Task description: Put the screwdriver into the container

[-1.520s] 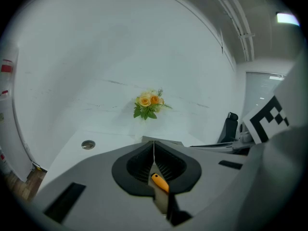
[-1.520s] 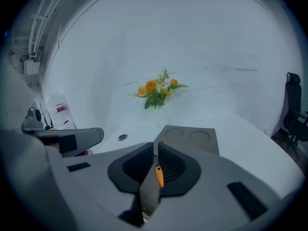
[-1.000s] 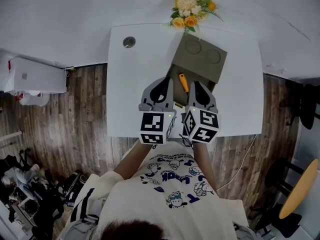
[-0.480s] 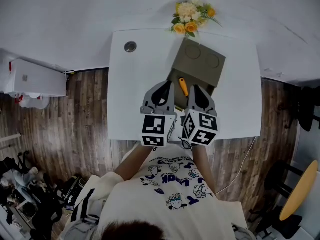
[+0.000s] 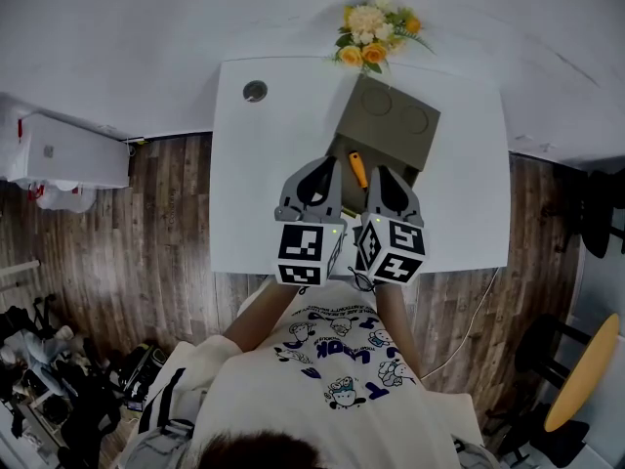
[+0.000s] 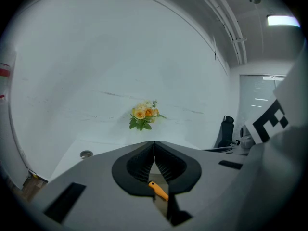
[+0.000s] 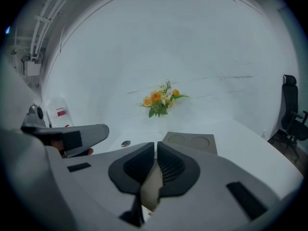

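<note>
White table point(image 5: 252, 179), left gripper point(image 6: 153, 146) fingers together, empty, right gripper point(image 7: 156, 147) fingers together, empty

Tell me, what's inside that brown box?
An orange screwdriver lies in the box's open part. The left hand-held gripper and right hand-held gripper cover its tip and the rest inside.

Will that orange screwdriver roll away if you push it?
Probably only a little. The screwdriver has a rounded handle, so a sideways push might make it roll. It seems to lie inside the container, so the walls would likely stop it. It looks small and stiff, so it is probably light and would not bend.
</note>
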{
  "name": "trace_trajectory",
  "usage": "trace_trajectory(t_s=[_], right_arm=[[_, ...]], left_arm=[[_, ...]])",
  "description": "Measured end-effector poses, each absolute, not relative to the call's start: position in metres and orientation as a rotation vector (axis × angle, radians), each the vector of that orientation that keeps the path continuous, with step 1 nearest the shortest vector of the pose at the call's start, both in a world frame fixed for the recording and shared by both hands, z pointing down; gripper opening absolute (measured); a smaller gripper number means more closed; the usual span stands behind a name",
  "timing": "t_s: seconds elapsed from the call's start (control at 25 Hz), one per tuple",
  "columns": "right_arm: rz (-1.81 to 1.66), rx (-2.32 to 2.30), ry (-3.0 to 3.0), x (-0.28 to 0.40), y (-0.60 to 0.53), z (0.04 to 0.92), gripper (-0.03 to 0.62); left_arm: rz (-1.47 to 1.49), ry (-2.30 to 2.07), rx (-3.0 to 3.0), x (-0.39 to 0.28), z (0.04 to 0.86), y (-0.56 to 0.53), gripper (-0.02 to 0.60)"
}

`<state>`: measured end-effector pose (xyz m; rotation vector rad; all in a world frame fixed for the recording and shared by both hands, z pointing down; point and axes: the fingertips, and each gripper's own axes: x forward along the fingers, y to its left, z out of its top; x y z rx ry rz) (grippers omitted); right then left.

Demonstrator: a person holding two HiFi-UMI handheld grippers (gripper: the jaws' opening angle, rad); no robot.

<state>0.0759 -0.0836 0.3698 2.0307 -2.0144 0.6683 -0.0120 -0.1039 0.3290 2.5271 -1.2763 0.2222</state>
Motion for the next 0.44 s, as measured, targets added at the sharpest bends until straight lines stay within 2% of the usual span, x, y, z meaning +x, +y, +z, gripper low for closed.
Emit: trace_trajectory(t_s=[0.44], right_arm=[[0.660, 2.023, -2.016, 0.0791, -0.0842, 0.3676, 0.040]], left_arm=[[0.220, -1.283, 2.529, -0.0099, 0.3262, -0.1063, 0.017]])
